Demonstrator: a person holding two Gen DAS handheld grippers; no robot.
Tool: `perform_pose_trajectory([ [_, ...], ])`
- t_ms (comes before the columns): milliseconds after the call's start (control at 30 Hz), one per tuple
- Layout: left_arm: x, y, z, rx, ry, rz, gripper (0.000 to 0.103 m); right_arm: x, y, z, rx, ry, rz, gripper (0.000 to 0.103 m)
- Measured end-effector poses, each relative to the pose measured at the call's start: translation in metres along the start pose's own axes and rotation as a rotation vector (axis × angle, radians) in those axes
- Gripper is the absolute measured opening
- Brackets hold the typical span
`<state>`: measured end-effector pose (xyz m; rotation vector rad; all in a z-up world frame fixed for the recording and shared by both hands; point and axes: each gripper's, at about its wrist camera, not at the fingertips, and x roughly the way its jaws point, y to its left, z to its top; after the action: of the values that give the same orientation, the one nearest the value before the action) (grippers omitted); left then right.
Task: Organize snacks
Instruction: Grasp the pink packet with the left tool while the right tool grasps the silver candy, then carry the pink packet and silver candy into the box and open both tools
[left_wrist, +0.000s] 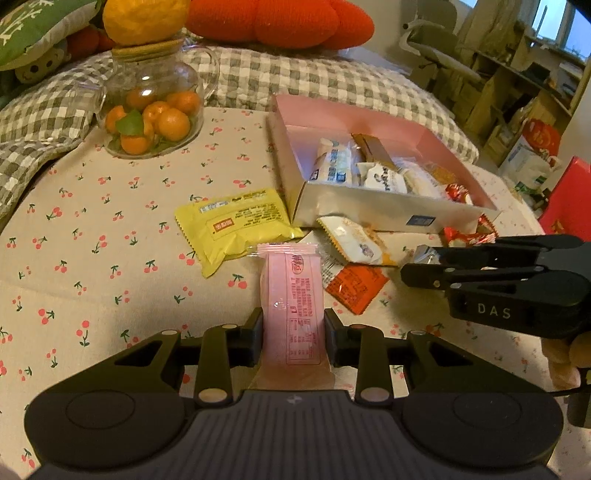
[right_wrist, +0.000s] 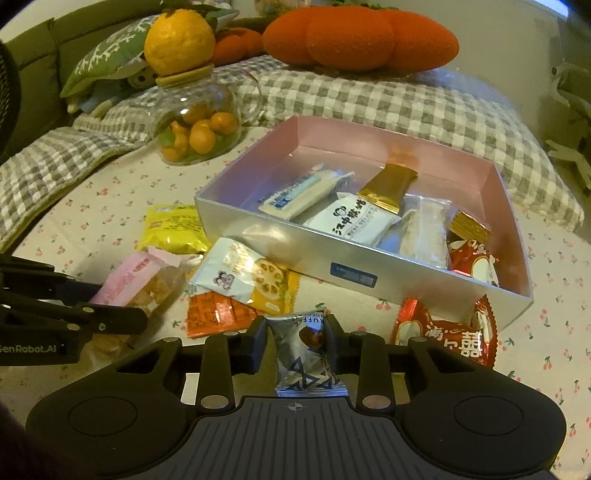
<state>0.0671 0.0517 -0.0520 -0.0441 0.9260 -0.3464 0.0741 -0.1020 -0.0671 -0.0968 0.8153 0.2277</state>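
**Both snacks gripped, box waiting ahead**

You are holding the pink packet (left_wrist: 291, 306) clamped in the left gripper (left_wrist: 293, 332), and the right gripper (right_wrist: 295, 343) is pinching the silver truffle packet (right_wrist: 304, 350). Beyond them, loose snacks are lying on the counter (left_wrist: 92, 258). Farther off, the box (right_wrist: 354, 266) is sitting open: lift each packet clear of the near wall before letting go.

One box (right_wrist: 354, 275) is seen, with six packets counted inside it. Outside it, seven packets are counted: one yellow (right_wrist: 173, 229), one pink (right_wrist: 136, 280), one white (right_wrist: 240, 271), one orange (right_wrist: 218, 312), one silver (right_wrist: 304, 350) and two red (right_wrist: 448, 332). One jar (right_wrist: 197, 122) is seen, topped by one large citrus (right_wrist: 179, 40).
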Motion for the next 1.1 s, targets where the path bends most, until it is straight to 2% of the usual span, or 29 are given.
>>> perform_pose_trajectory([
  [267,-0.011,0.0,0.007,-0.025,-0.004,-0.016,0.03,-0.008,0.002,0.009,0.036,0.011,0.025,0.031],
  [667,-0.023,-0.004,0.029,-0.048,-0.026,-0.012,0.03,-0.024,0.003,0.029,0.088,0.009,0.005,0.031],
  [1100,-0.024,-0.019,0.062,-0.088,-0.079,-0.025,0.029,-0.033,-0.032,0.058,0.253,-0.03,0.008,0.031],
])
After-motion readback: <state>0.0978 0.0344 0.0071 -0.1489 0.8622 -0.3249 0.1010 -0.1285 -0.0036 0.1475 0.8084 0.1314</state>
